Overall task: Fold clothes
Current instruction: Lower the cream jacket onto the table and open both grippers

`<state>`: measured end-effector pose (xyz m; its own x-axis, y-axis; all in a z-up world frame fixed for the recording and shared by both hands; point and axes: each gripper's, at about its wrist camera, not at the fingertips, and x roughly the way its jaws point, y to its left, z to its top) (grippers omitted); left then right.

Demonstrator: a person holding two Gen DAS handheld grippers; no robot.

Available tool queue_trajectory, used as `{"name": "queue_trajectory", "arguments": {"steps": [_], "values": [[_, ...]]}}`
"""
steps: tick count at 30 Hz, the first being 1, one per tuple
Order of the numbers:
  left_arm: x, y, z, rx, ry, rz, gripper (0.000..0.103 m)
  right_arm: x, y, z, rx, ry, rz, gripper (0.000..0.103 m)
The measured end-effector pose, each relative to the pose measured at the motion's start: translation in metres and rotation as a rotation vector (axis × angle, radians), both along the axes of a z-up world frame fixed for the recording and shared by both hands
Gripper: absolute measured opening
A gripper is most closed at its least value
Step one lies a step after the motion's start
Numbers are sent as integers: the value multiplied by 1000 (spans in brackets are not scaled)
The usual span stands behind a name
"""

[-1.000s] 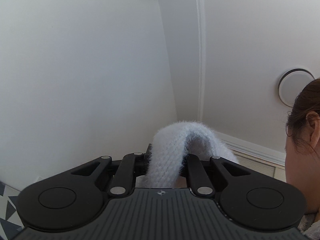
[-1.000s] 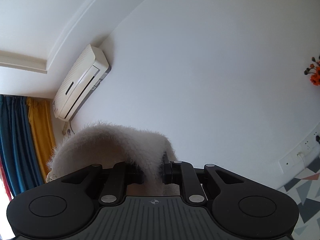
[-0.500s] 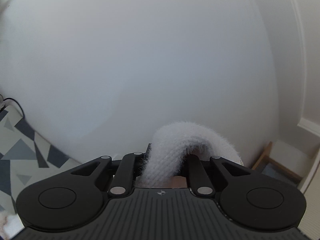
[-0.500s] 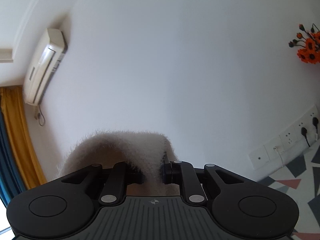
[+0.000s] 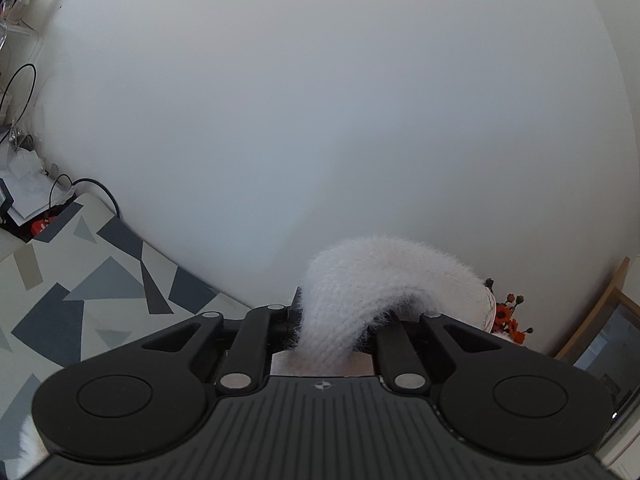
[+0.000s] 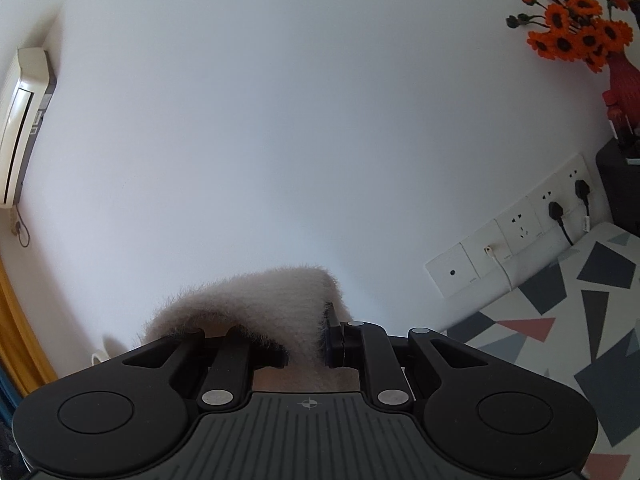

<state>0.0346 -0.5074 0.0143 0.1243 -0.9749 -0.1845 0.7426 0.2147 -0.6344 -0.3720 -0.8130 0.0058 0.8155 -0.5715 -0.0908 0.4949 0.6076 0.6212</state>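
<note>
Since a sec ago we'd swung both grippers down toward the patterned table (image 5: pixel 92 280). L gripper (image 5: pixel 334 332) pinched the fuzzy knit (image 5: pixel 360 292); R gripper (image 6: pixel 306 342) pinched it too, both held up off the table. No fold visible yet; laying flat & folding looked left.

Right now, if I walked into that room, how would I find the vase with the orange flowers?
Look along the big white wall to its right end, past the row of power sockets. Just above them, beside a dark box, stands the red vase. It is the only bright red thing there, and orange flowers with dark centres stick out of its top.
</note>
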Motion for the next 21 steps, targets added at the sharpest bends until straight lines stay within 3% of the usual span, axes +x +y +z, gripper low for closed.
{"name": "queue_trajectory", "arguments": {"steps": [3,12,17,21], "values": [[9,-11,-4,18,-27,-5,12,-4,0,-1,-15,10,3,14],[64,-70,-35,66,31,-33,13,37,-40,-11,15,93,-74,14],[107,-127,-65,122,90,-34,13,75,-82,-37,91,118,-167,14],[133,-180,-107,243,97,-25,13,115,-108,-72,115,229,-229,14]]}}
